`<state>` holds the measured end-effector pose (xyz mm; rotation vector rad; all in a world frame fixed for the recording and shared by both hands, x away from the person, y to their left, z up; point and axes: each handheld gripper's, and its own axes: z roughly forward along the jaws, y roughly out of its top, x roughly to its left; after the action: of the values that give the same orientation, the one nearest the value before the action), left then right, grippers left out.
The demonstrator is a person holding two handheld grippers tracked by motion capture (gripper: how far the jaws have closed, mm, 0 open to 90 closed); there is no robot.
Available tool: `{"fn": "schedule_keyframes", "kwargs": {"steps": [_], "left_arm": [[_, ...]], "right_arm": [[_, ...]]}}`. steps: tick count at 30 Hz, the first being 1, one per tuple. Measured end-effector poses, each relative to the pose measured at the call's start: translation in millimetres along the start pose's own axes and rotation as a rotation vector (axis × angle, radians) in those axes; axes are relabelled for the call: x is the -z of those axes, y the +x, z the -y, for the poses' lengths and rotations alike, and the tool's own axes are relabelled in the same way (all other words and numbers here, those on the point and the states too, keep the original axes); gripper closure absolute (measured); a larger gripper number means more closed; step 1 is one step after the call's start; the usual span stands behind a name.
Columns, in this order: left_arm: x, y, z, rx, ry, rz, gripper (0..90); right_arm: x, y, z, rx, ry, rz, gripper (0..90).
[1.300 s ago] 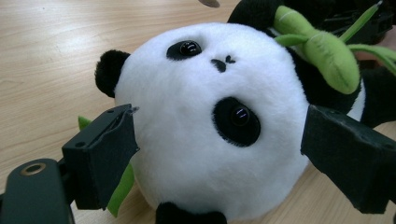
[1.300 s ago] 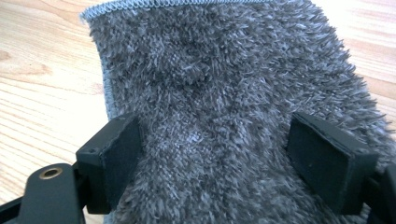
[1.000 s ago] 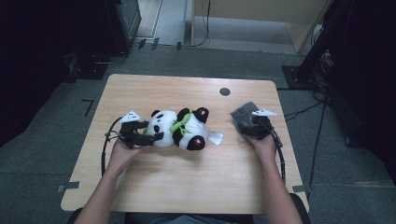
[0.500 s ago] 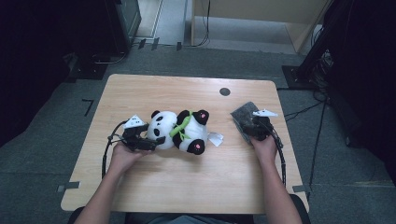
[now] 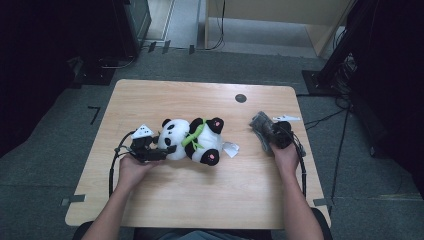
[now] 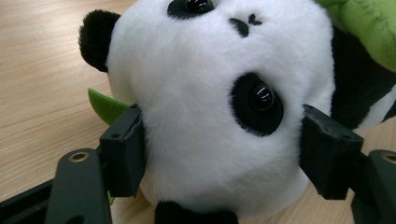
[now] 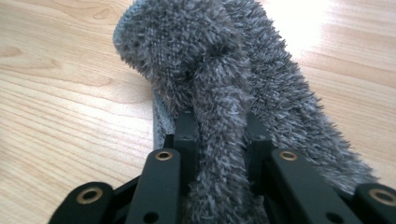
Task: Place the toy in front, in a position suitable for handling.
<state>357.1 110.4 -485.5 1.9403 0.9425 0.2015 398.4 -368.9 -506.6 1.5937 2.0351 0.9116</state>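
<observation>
**Both grippers clamped, panda mid-table**

Nearest the person, the front strip of the table lies bare from edge to edge, with both forearms crossing it. The left hand sits left of centre, wrist low, and points its gripper to the right along the tabletop. The jaws are clenched on the panda: in the left gripper view they press into both sides of its white head, which bulges between them. The panda lies on its side at mid-table, head toward the left hand, feet toward the right, with a small white tag just beside its foot.

The right hand rests near the right edge, forearm running straight forward. Its gripper pinches a fold of grey cloth; in the right gripper view the jaws stand close together with the fuzzy cloth squeezed between them, the remainder lying on the wood ahead.

A bare gap separates panda and cloth. Beyond both, the far half of the table is open wood up to a dark round hole near the far edge.
</observation>
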Motion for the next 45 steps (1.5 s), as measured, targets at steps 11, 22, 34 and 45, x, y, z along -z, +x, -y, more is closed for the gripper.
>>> {"fn": "schedule_keyframes", "kwargs": {"steps": [11,22,34,45], "left_arm": [[2.0,-12.5,1.6,0.062,0.004,-0.042,29.0],[2.0,-14.6,3.6,0.054,-0.005,-0.051,25.3],[0.1,-12.0,3.0,0.031,-0.006,-0.012,8.9],[-5.9,-14.7,2.0,-0.013,0.012,-0.041,6.9]], "right_arm": [[18.5,-0.8,-7.8,-0.030,-0.022,-0.072,75.7],[30.3,16.0,-17.0,-0.058,-0.049,-0.115,75.7],[47.6,52.0,-36.4,0.075,-0.044,-0.175,75.9],[58.7,79.7,-61.5,0.116,-0.060,-0.258,75.5]]}}
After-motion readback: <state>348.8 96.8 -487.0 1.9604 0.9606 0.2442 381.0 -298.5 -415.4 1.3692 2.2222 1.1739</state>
